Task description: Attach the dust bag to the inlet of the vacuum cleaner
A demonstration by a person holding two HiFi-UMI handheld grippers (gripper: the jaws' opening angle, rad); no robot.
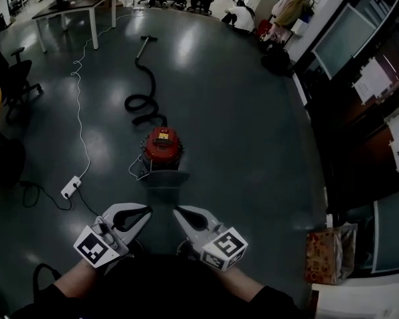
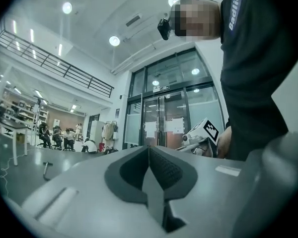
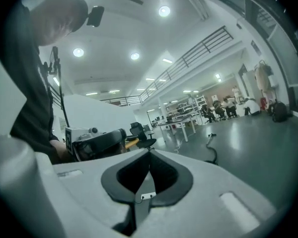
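Head view: both grippers shut and empty, vacuum cleaner well ahead on the floor

The left gripper (image 1: 145,211) and the right gripper (image 1: 177,211) are held close to the body, tips angled toward each other. In each gripper view the jaws are seen pressed together with nothing between them. This is judged a neutral carrying pose, since nothing of the task is within reach.

The red vacuum cleaner (image 1: 162,146) stands upright on the floor (image 1: 239,131), well apart from both grippers. Its hose (image 1: 143,92) is laid in loops away from the person, so the near side is left free for approach. A grey shape (image 1: 165,177) lies just in front of the cleaner. Whether it is the dust bag cannot be told, and the inlet cannot be made out.

A white cable (image 1: 80,111) is run down the left to a power strip (image 1: 71,187), which narrows that side. Open floor is offered straight ahead and to the right of the cleaner. The far right is bounded by a glass wall (image 1: 349,38), with a patterned bag (image 1: 326,254) at its foot. A table (image 1: 80,2) and chairs are kept well back.
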